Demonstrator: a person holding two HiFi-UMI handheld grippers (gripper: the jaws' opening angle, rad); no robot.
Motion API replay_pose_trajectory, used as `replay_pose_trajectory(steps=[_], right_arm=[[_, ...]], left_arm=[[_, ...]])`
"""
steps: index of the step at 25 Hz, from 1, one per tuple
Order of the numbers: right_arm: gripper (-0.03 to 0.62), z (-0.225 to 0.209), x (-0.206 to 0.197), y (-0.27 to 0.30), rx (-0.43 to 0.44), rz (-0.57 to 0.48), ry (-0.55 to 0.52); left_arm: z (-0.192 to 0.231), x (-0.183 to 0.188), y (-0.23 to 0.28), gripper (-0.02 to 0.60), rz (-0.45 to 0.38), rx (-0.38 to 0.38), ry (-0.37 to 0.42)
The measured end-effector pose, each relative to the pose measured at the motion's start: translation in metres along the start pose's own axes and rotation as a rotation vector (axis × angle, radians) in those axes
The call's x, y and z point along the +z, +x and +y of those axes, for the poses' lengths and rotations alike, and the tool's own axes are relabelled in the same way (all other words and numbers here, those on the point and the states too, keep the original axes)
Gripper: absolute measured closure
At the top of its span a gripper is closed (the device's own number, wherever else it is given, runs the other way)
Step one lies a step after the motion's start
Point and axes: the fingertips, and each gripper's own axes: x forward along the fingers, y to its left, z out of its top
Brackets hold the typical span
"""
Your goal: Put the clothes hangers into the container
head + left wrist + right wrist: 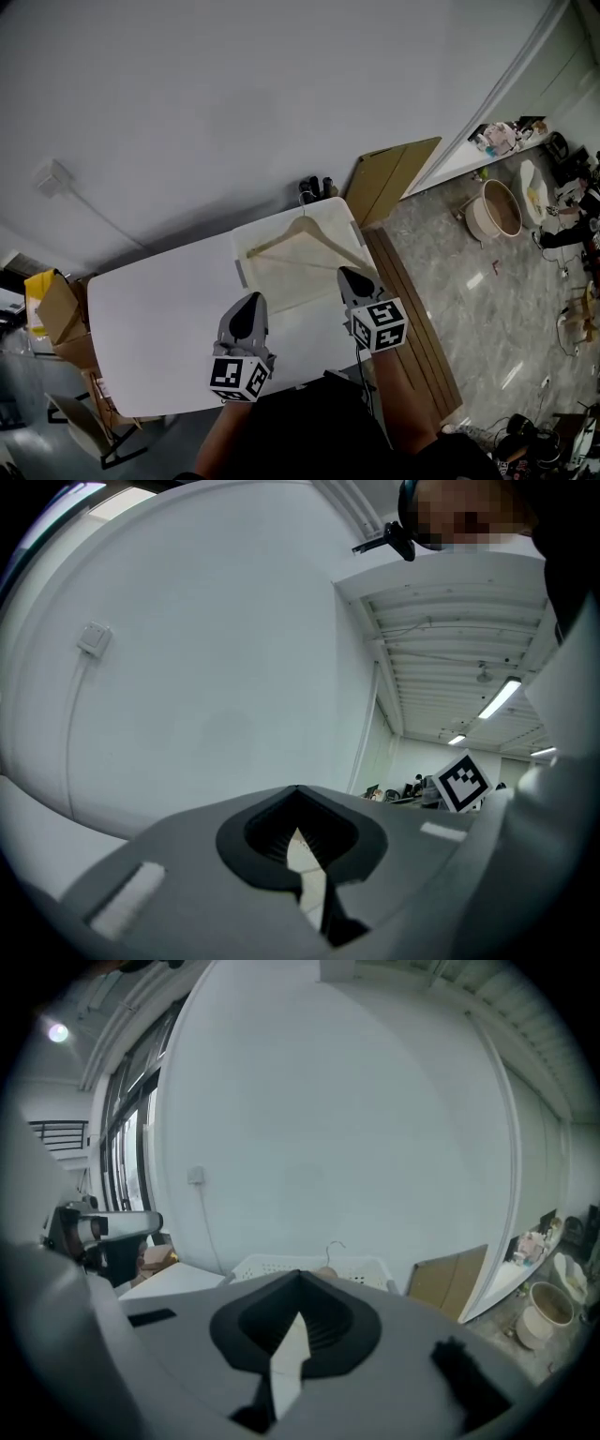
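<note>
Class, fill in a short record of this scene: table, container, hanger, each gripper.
table: white, carries the container at its far right end
container: white, open-topped
hanger: wooden, lying in the container, hook toward the wall
left gripper: shut, empty, over the table
right gripper: shut, empty, by the container's near edge

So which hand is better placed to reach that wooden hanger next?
Probably the right. The right gripper, shut and empty, sits beside the hanger's near end at the container; the left gripper, also shut, is farther off and faces bare wall.
</note>
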Motion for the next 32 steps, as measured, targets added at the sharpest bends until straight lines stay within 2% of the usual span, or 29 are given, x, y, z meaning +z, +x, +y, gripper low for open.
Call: replay_pose_trajectory(steps=[8, 14, 32], right_arm=[[0.579, 0.034, 0.005, -0.041, -0.048, -0.118, 0.02], [0.58, 0.053, 0.004, -0.055, -0.066, -0.16, 0.026], [0.58, 0.046, 0.009, -0.075, -0.114, -0.213, 0.033]], left_arm=[[-0.012, 0.0, -0.014, 0.577, 0.006, -0.07, 0.012], [-0.014, 0.001, -0.023, 0.577, 0.012, -0.093, 0.02], [-0.02, 0.004, -0.025, 0.577, 0.002, -0.1, 0.019]])
